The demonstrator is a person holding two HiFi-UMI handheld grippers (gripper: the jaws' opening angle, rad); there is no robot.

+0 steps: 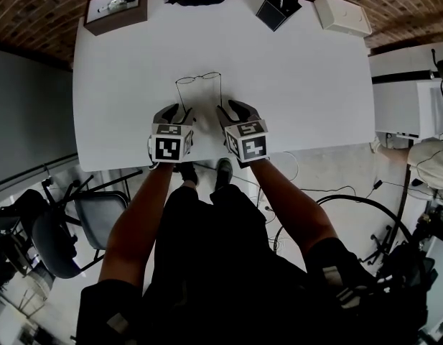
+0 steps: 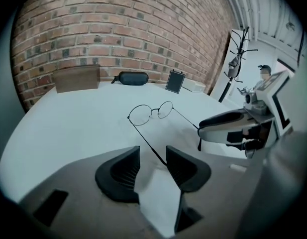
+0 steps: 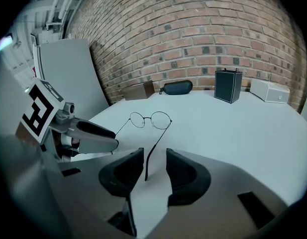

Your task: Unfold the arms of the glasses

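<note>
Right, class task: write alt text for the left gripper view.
Wire glasses lie unfolded on a white table, one arm's end inside the open left tool. The right tool sits at the other arm, brick wall behind.

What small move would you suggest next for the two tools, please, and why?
Probably draw both straight back off the glasses. Its arms already lie unfolded on the table, one tip between the open jaws of the left tool, the other in the right tool.
</note>
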